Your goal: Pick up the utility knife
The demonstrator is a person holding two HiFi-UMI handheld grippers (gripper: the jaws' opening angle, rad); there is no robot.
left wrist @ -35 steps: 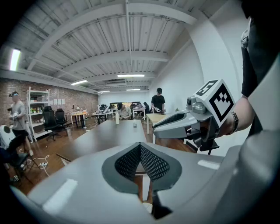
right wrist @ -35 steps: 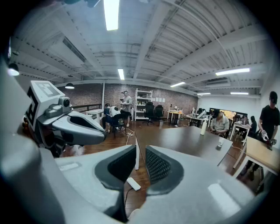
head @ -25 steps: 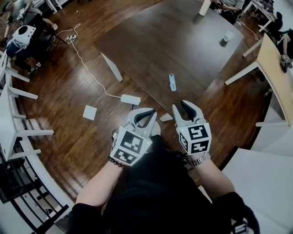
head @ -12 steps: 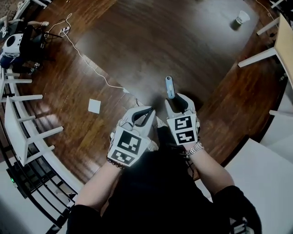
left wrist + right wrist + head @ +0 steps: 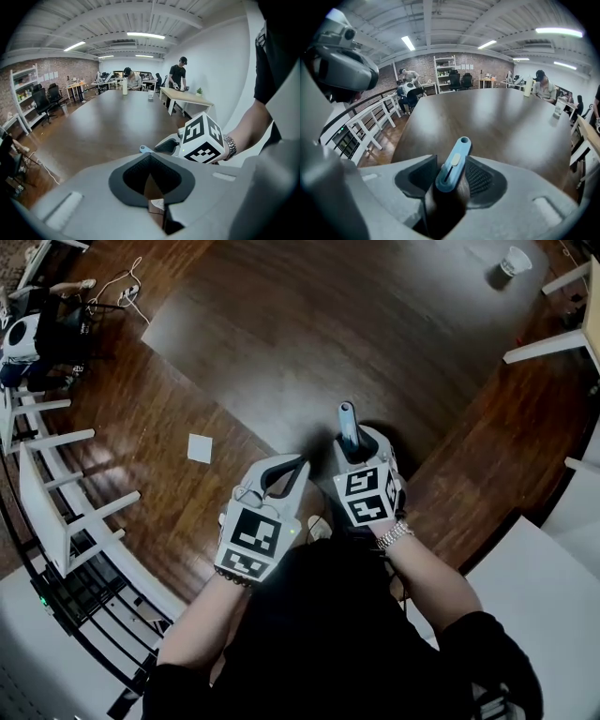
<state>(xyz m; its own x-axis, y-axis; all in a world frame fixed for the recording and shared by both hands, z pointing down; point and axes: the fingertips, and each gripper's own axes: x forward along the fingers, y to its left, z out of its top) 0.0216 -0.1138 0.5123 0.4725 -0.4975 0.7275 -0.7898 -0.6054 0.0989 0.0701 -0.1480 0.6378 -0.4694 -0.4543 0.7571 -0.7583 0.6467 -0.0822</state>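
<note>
The utility knife [image 5: 348, 423] lies flat on the desk [image 5: 309, 343] close to its near edge, pointing away from me. Ahead of it the desk runs on broad and bare, with one paper cup [image 5: 514, 261] far off at the other end. My right hand-held gripper [image 5: 451, 168] straddles the knife with its jaws opening. I see a clear gap at the left pad, and the right pad sits just beside the handle, so nothing is clamped. My left hand-held gripper [image 5: 298, 465] hangs past the desk's edge over the floor [image 5: 150, 437], to the left of the right one. Its two jaws meet at the tips and carry nothing. The knife is a slim pale-blue bar, rounded at the far end with a small hole, and a lighter slider sits in a dark slot along its back. The desk top is dark, smooth and glossy, and it throws back the ceiling lights. The jaw pads are dark and finely ribbed. The floor is brown plank wood with one white square sheet [image 5: 200, 448] lying on it, and a white railing [image 5: 66, 502] closes the left side.
</note>
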